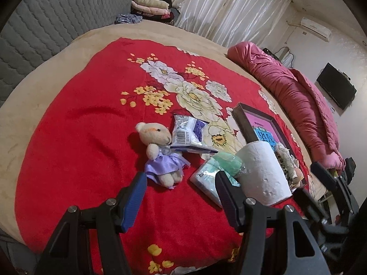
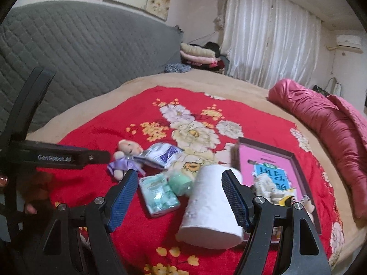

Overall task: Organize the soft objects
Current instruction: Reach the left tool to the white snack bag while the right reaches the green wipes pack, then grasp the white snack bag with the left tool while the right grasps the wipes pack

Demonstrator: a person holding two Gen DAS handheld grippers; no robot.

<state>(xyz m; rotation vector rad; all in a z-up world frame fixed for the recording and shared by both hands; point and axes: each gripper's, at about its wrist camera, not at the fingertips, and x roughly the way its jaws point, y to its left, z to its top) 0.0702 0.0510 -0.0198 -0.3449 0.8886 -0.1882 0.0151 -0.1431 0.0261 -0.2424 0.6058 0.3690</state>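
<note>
with both tongs, left tongs [image 1: 181, 186] and right tongs [image 2: 180, 189], wide and empty, we see the teddy bear [image 1: 160, 153], tissue packs and paper roll [image 2: 212, 206] unsorted mid-bed beside the box [image 2: 296, 160].

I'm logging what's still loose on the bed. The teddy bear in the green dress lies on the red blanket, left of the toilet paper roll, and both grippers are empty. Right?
Almost. The teddy bear wears a purple dress, not green, as the left wrist view shows. It does lie on the red blanket, left of the toilet paper roll, and the left gripper and right gripper are open and empty.
</note>
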